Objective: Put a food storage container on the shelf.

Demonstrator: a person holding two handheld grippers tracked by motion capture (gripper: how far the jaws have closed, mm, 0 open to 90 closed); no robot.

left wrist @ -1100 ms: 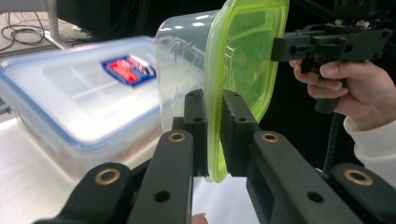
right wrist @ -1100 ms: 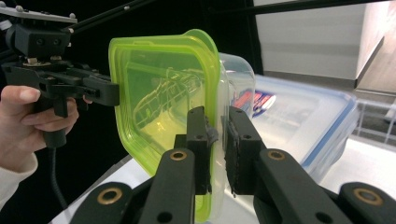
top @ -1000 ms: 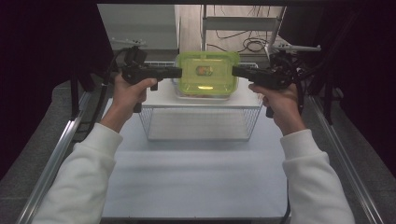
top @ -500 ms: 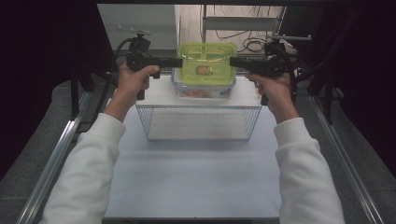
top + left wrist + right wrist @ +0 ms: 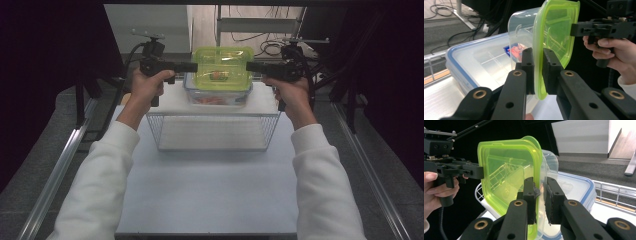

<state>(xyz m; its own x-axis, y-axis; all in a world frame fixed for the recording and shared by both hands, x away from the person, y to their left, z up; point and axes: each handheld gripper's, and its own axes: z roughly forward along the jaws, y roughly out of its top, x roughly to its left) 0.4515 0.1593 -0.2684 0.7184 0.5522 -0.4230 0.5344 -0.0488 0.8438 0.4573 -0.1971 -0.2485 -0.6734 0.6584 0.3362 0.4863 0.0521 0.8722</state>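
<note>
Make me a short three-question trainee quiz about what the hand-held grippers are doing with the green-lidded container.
1. True or false: both hand-held grippers clamp the green lid's rim.
2. What sits under the lifted container? A) wire basket B) blue-rimmed box C) bare floor
3. What colour is the label inside the container?

Key:
1. True: the left hand-held gripper and right hand-held gripper each pinch the green lid at opposite edges.
2. B, the blue-rimmed box; the wire basket stands nearer the person.
3. Red and blue, on the container.

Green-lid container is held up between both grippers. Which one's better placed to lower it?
Neither alone: left gripper and right gripper each pinch an opposite lid edge. Probably lower together.
</note>
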